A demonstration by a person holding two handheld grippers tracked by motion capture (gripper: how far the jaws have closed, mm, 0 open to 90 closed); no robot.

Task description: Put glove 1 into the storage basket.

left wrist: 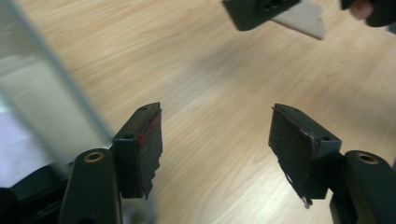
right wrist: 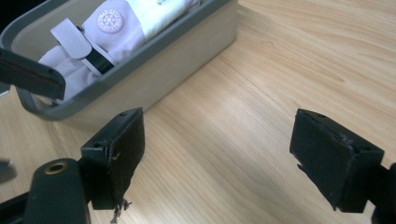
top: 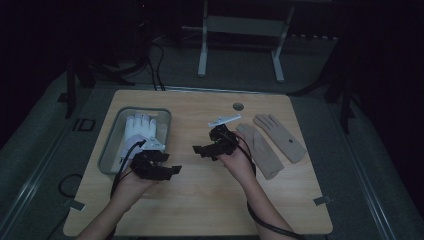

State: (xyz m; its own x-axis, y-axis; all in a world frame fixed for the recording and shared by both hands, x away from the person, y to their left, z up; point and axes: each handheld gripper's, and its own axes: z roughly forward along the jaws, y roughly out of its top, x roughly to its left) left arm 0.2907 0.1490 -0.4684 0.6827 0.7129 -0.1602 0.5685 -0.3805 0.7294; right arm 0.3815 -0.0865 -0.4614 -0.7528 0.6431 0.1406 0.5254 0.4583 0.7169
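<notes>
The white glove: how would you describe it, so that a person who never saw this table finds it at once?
Start from the wooden table and find the grey bin on its left side. The white glove lies inside that bin, fingers pointing to the far edge. The two beige gloves lie flat on the bare wood at the right, in no container.

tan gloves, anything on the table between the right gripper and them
Nothing visible does. The right gripper is open and empty, pointing left, away from the tan gloves, which lie flat just right of that hand on the table.
</notes>
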